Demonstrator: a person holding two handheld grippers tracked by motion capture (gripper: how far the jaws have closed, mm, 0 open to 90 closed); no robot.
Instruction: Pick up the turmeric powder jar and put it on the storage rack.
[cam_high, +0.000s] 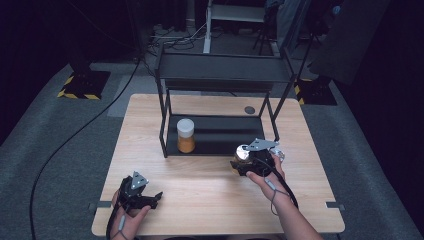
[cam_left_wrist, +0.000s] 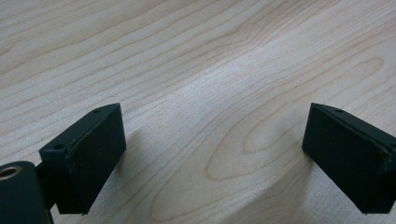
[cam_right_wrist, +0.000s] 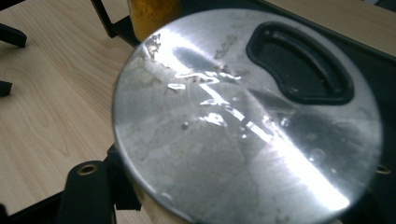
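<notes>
My right gripper (cam_high: 250, 161) is clamped on a round jar with a shiny steel lid (cam_right_wrist: 243, 116), carried off the wooden table (cam_high: 210, 195) toward the black metal rack (cam_high: 220, 132) at twelve o'clock; a white-capped jar of orange powder (cam_high: 186, 136) occupies its eleven o'clock corner. My left gripper (cam_high: 150, 197) gapes empty

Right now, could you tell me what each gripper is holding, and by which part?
The right gripper holds a jar with a silver metal lid, gripped around its body below the lid. The left gripper is open and holds nothing.
</notes>
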